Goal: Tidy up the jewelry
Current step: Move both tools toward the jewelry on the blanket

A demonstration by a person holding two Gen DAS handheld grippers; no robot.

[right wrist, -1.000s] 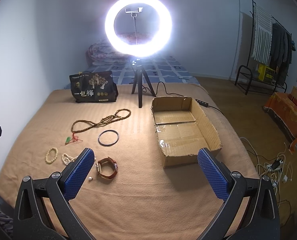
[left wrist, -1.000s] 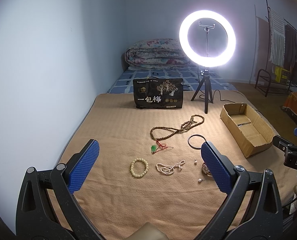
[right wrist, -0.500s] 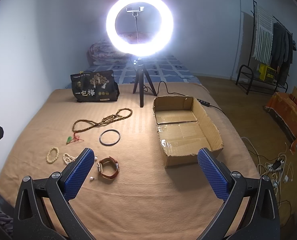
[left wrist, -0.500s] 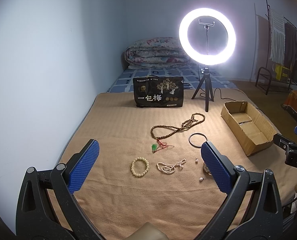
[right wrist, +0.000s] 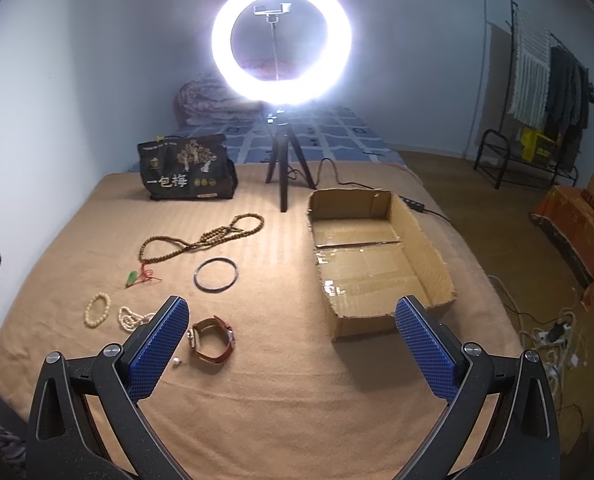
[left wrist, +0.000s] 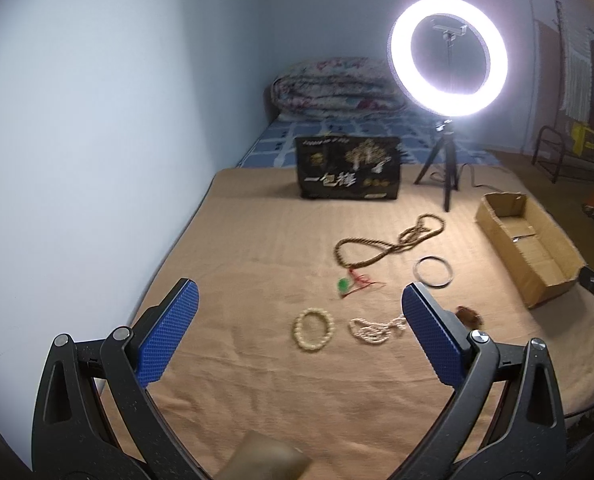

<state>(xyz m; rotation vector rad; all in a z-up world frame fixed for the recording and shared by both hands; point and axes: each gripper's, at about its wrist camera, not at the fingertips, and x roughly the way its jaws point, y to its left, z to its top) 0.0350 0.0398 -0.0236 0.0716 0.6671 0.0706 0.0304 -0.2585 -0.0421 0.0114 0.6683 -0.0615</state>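
Observation:
Jewelry lies on a tan blanket: a long brown bead necklace (left wrist: 393, 242) (right wrist: 201, 238), a green pendant on red cord (left wrist: 347, 284) (right wrist: 137, 278), a dark bangle (left wrist: 433, 271) (right wrist: 215, 275), a cream bead bracelet (left wrist: 313, 328) (right wrist: 97, 310), a pearl strand (left wrist: 375, 327) (right wrist: 131, 318) and a brown-strapped watch (right wrist: 213, 340) (left wrist: 469, 314). An open cardboard box (right wrist: 377, 260) (left wrist: 529, 248) sits right of them. My left gripper (left wrist: 299, 330) is open and empty, above the bracelet. My right gripper (right wrist: 293, 344) is open and empty, between watch and box.
A lit ring light on a tripod (right wrist: 281, 40) (left wrist: 449, 52) stands behind the jewelry. A black printed bag (right wrist: 187, 172) (left wrist: 349, 168) stands at the back. A folded quilt (left wrist: 333, 88) lies beyond. A wall runs along the left; a clothes rack (right wrist: 537, 92) and floor cables (right wrist: 549, 332) are right.
The left gripper has moved forward and turned left, so the jewelry sits nearer and more to the right in its blurred view. The right gripper has hardly moved. Both stay open.

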